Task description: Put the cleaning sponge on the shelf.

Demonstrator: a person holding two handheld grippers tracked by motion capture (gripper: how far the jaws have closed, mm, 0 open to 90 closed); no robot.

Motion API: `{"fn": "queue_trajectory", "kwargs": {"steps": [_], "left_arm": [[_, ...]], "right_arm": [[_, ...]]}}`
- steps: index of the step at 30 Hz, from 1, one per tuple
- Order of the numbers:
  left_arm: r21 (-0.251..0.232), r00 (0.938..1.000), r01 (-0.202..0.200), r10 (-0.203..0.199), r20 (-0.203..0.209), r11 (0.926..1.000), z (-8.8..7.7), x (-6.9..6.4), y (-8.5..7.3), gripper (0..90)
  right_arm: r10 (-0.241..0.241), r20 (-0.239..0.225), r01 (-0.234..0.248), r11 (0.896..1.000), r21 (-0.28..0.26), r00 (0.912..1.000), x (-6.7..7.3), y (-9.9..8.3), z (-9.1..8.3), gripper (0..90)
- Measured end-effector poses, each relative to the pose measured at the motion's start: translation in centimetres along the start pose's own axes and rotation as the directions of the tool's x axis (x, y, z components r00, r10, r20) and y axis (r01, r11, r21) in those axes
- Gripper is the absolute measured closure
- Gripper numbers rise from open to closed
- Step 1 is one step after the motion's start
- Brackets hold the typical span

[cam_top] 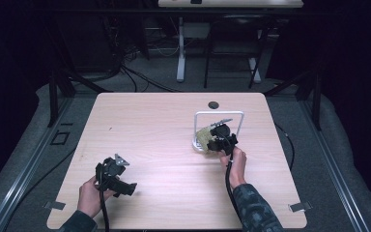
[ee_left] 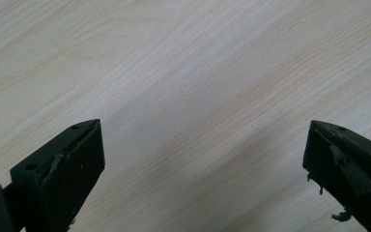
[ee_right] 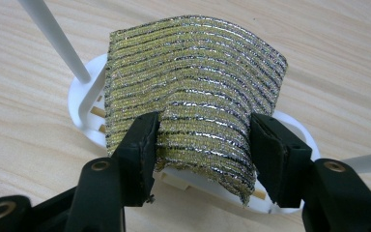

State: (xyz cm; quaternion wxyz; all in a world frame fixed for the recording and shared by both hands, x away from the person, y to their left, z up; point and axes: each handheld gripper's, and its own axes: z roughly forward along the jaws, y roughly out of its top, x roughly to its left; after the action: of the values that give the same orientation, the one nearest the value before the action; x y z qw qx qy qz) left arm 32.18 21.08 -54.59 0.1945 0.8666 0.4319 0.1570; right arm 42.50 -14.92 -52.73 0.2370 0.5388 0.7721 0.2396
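A gold-and-silver striped scouring cloth (ee_right: 193, 92), its ribbed metallic weave bowed into an arch, stands on edge over a white oval rack base (ee_right: 84, 96) on the right half of the pale wood counter (cam_top: 159, 145). The cloth's lower part is pinched inward from both sides and buckles between them. A white frame (cam_top: 219, 114) rises from the base above it.

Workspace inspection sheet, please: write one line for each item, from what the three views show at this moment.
Surface: light wooden table, dark round hole near far edge.
Job's things: gold striped scouring pad over a white rack with hoop.
Clutter: nothing seen.
Grippers: right gripper shut on the pad; left gripper open above bare wood.
Cables: one trails from each gripper.
Surroundings: dark room, floor cables, another table behind.
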Motion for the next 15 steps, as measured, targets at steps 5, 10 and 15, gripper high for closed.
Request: {"fn": "queue_trajectory", "kwargs": {"steps": [5,10,15], "left_arm": [[-0.003,1.0,0.001,-0.001,0.002,1.0,-0.03,0.01,0.0,1.0],[-0.003,1.0,0.002,-0.002,0.001,1.0,-0.02,0.01,0.0,1.1],[-0.003,1.0,-0.004,0.004,-0.002,1.0,-0.05,0.01,0.02,1.1]], "right_arm": [[-0.008,-0.007,0.008,1.0,0.019,0.9999,-0.01,-0.11,0.31,41.9],[-0.016,-0.022,0.017,1.0,0.01,0.9996,-0.02,-0.23,0.28,46.8],[-0.028,-0.025,0.029,0.999,0.024,0.9993,0.03,-0.25,0.26,45.5]]}}
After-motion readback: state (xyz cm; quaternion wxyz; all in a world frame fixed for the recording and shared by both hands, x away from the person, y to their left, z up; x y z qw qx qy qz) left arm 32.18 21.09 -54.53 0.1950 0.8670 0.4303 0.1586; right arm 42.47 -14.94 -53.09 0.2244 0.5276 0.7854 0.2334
